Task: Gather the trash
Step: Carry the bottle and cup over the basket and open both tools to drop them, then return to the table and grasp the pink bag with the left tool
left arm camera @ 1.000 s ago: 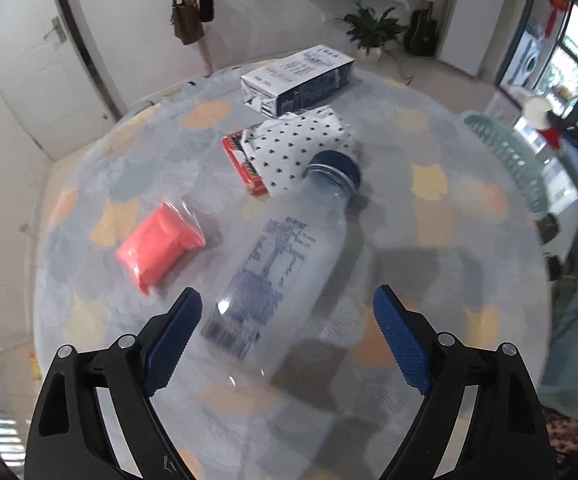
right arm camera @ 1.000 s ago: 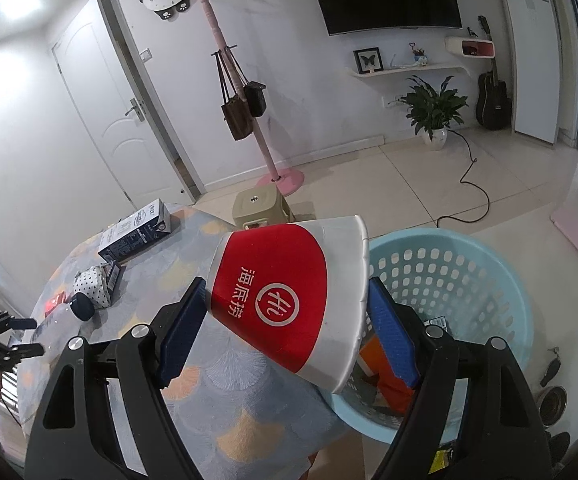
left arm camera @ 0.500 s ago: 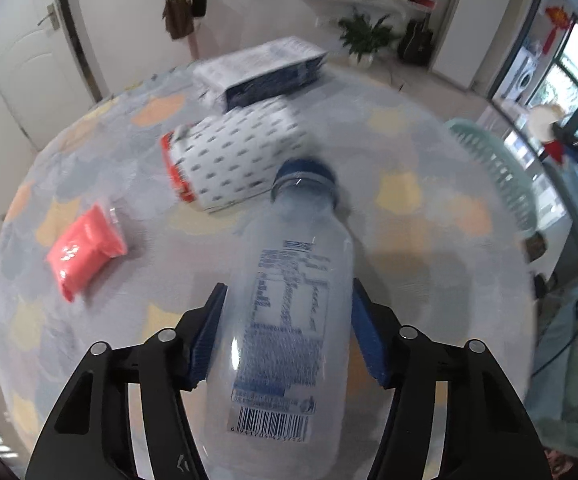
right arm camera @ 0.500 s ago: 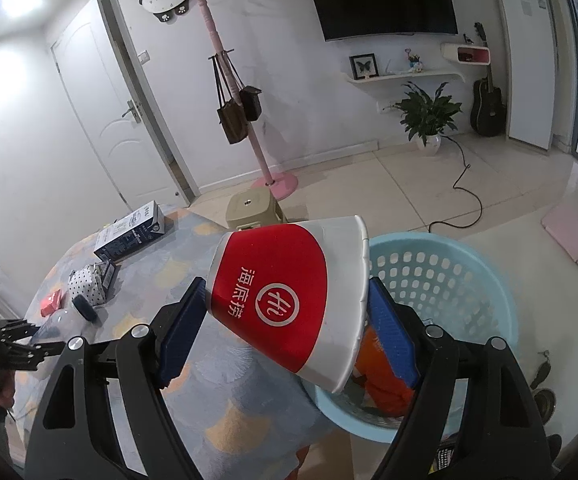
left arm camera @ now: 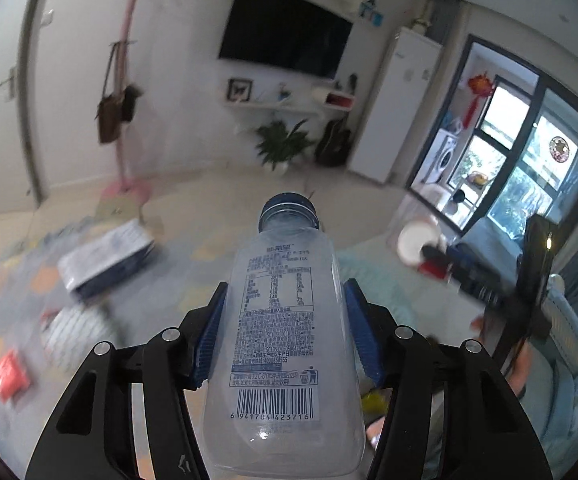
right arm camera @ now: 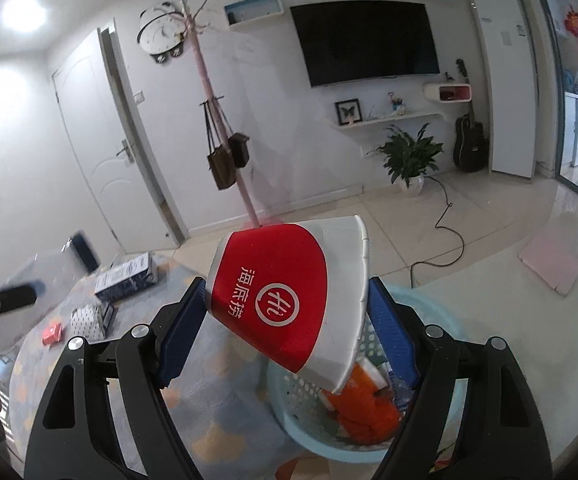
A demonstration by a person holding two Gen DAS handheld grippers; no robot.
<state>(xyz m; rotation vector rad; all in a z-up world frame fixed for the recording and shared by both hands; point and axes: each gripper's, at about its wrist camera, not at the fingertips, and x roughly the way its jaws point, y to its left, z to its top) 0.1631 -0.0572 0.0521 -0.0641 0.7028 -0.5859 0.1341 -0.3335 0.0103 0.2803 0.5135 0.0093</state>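
My left gripper [left arm camera: 285,332] is shut on a clear plastic bottle [left arm camera: 285,344] with a blue cap, lifted off the table with the cap pointing away. My right gripper [right arm camera: 285,324] is shut on a red and white paper cup [right arm camera: 289,296], held tilted above the light blue trash basket [right arm camera: 289,396]. The basket holds orange trash [right arm camera: 365,408]. The right gripper and its cup also show small in the left wrist view [left arm camera: 421,244].
On the patterned table [right arm camera: 217,432] lie a blue and white carton [right arm camera: 127,276], a dotted white packet [right arm camera: 89,320] and a small red packet [right arm camera: 53,333]. A coat stand [right arm camera: 225,160], a plant [right arm camera: 409,160] and a TV stand behind.
My left gripper closed on the bottle and lifted it off the table, tilting the view up towards the room. My right gripper rose a little with the cup over the basket.
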